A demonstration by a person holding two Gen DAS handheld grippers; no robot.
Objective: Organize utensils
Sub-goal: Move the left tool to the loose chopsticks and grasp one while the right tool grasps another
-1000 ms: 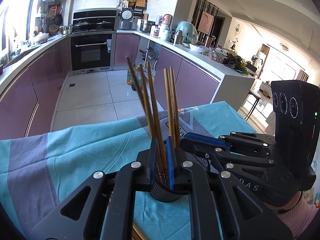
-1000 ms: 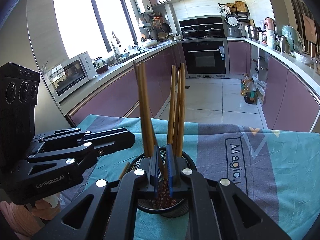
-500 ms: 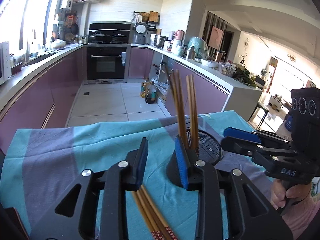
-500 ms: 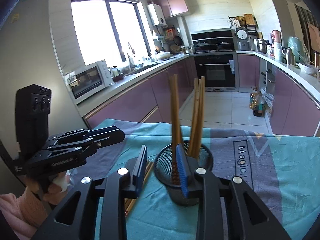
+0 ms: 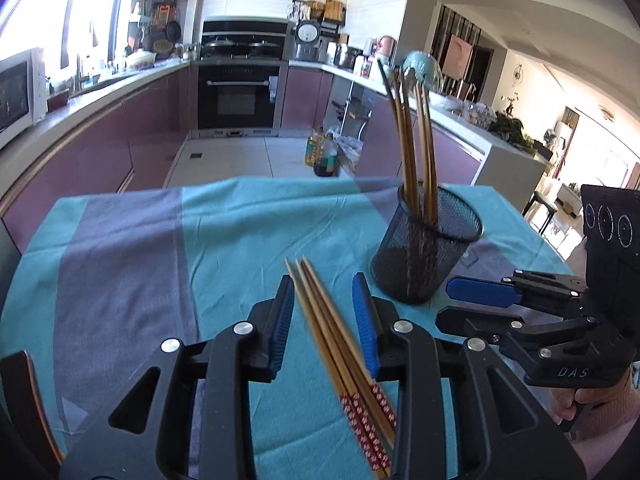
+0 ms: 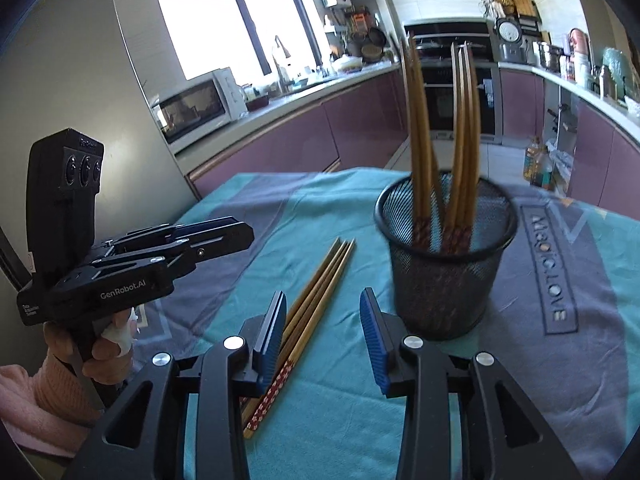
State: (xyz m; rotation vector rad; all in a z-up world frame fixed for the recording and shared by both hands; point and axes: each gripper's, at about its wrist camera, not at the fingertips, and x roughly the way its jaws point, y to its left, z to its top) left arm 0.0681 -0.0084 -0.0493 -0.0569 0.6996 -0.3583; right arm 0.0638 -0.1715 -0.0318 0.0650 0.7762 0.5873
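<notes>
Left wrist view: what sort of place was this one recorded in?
A home kitchen, most likely: a built-in oven under a hob, a microwave on the long counter, purple cabinets below. The work happens on a table under a teal cloth.

We lose the red-patterned ends of the loose brown wooden chopsticks [image 5: 340,352] behind the black left gripper's [image 5: 324,316] frame at six o'clock. The black wire-mesh cup [image 6: 444,264] looks motion-blurred, its white cloth lettering [image 6: 550,264] smeared.

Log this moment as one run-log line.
left gripper: open, just opening, over loose chopsticks on tablecloth | right gripper: open, just opening | mesh cup: holds upright chopsticks
</notes>
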